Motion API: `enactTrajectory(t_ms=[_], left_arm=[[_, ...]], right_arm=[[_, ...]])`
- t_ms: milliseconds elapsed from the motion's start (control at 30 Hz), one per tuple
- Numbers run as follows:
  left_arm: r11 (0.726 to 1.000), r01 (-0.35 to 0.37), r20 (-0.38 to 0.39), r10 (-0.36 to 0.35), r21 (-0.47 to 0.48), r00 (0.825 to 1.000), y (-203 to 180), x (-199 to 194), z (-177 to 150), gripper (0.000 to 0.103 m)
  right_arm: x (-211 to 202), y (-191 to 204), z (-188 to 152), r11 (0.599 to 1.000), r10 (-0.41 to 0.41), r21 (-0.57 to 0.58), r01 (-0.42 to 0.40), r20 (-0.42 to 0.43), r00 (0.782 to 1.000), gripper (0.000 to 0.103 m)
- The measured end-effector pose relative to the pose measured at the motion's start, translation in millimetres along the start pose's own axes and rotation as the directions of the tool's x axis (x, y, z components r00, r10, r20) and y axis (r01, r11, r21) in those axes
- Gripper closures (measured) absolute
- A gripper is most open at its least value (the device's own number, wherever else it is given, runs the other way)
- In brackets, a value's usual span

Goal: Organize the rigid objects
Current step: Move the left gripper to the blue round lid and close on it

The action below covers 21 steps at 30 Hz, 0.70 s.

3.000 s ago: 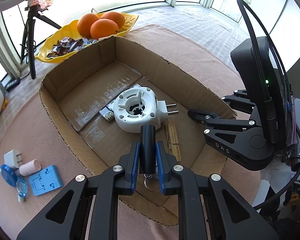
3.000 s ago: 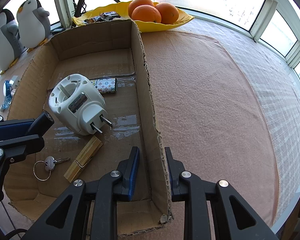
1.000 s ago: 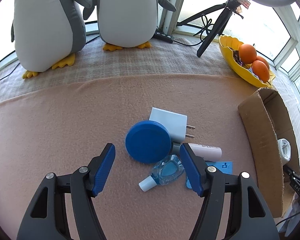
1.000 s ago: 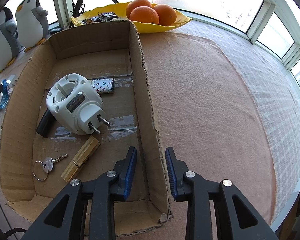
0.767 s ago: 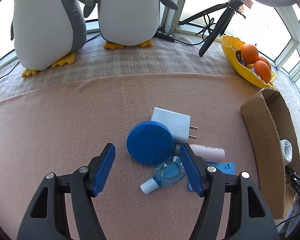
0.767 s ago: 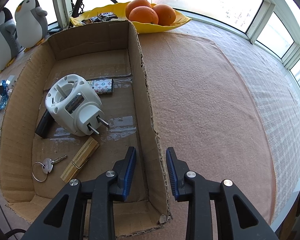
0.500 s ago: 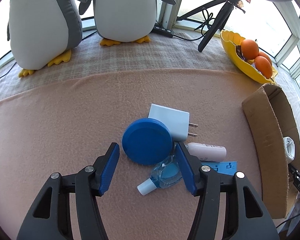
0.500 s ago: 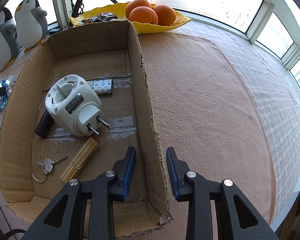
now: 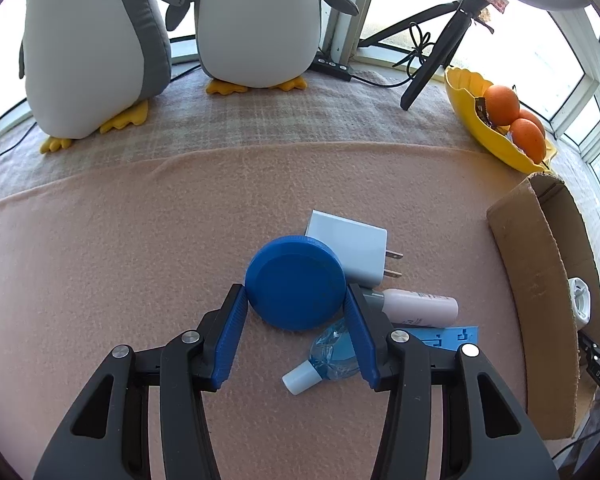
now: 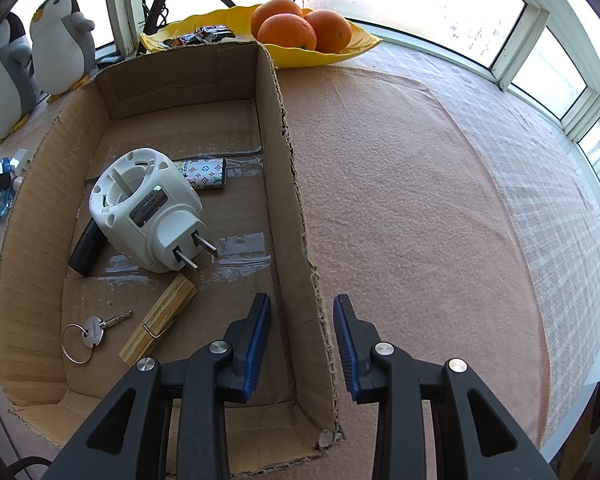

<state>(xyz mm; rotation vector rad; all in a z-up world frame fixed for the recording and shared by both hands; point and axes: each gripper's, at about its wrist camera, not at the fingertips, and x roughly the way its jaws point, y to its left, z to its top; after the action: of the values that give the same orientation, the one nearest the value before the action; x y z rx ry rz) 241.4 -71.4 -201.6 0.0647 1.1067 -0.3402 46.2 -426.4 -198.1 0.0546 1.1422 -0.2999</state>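
Observation:
In the left wrist view my left gripper point(image 9: 295, 299) has its blue pads on both sides of a round blue lid point(image 9: 295, 287) lying on the pink cloth, touching its rim. Beside the lid lie a white charger point(image 9: 350, 246), a pink tube point(image 9: 420, 307), a small blue bottle point(image 9: 328, 358) and a blue flat piece point(image 9: 446, 335). In the right wrist view my right gripper point(image 10: 302, 334) is open and straddles the right wall of the cardboard box point(image 10: 292, 216). The box holds a white plug adapter point(image 10: 148, 206), a black cylinder point(image 10: 85, 249), a wooden clothespin point(image 10: 158, 322), a key on a ring point(image 10: 92, 334) and a patterned tube point(image 10: 204, 172).
Two plush penguins point(image 9: 172, 36) stand at the back by the window. A tripod point(image 9: 436, 60) and a yellow dish point(image 9: 476, 132) with oranges point(image 9: 500, 106) are at the back right. The box also shows in the left wrist view point(image 9: 540, 280), right of the loose items.
My left gripper left the black cylinder in the box, swung over to the loose items, and has now closed in onto the blue lid. The right gripper has stayed at the box wall.

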Motion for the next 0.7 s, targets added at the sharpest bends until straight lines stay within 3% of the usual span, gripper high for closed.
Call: enactTrajectory(t_ms=[433,700], left_arm=[[1.0,-0.006,0.051,0.006,0.014,0.999,2.1,-22.9,-3.5,0.055],[0.995,0.038,0.092,-0.046,0.092,0.995,-32.3,-46.9,5.3,0.055]], right_arm=[[0.0,-0.1,-0.5,1.0,-0.002,-0.002,0.002,0.0,1.0,0.074],[0.1,0.3,-0.2,1.0,-0.002,-0.002,0.002,0.001,1.0,0.074]])
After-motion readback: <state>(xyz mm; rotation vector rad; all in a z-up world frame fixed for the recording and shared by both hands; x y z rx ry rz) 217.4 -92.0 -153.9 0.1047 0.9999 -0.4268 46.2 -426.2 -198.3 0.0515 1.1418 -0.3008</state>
